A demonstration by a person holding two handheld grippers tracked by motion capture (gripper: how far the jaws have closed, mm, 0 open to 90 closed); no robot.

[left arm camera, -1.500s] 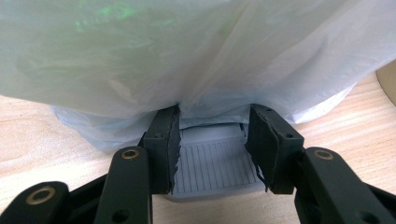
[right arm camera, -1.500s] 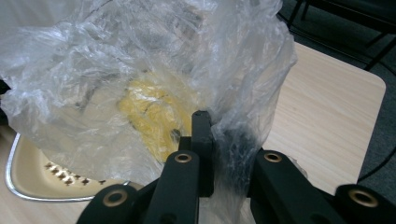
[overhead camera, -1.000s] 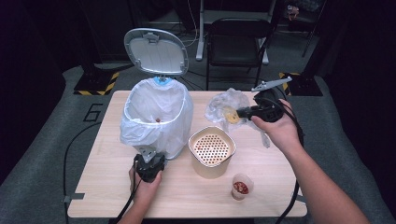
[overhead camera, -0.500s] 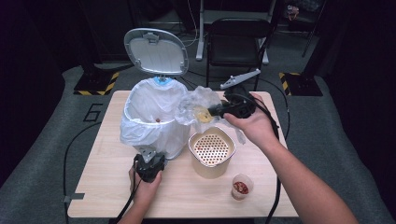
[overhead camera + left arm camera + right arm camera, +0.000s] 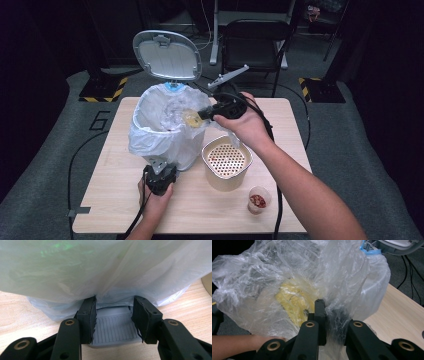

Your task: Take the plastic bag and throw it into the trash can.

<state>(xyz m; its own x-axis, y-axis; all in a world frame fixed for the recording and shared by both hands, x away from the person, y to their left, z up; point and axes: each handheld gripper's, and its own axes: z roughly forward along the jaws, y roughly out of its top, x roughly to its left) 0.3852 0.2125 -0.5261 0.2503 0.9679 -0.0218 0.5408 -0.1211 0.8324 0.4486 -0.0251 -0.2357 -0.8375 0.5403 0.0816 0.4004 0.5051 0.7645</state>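
A pedal bin lined with a white bag (image 5: 162, 132) stands on the table with its grey lid (image 5: 167, 55) raised. At the bin's foot, my left gripper (image 5: 160, 172) is shut on the grey ribbed pedal (image 5: 115, 328), whose sides lie between the black jaws of that gripper (image 5: 115, 305). My right gripper (image 5: 202, 114) is shut on a crumpled clear plastic bag (image 5: 191, 119) with yellow scraps inside, and holds it over the bin's open mouth. In the right gripper view the film (image 5: 287, 290) bunches around the pinched jaws of the gripper (image 5: 329, 307), and the yellow scraps (image 5: 292, 300) show through it.
A beige container with a perforated insert (image 5: 226, 162) stands just right of the bin. A small clear cup of red bits (image 5: 258, 201) sits near the front edge of the wooden table (image 5: 300, 150). A black chair (image 5: 255, 40) stands behind the table.
My right gripper has carried the plastic bag leftward and slightly up, from the table's back right to over the bin's opening. The left gripper has stayed on the pedal.
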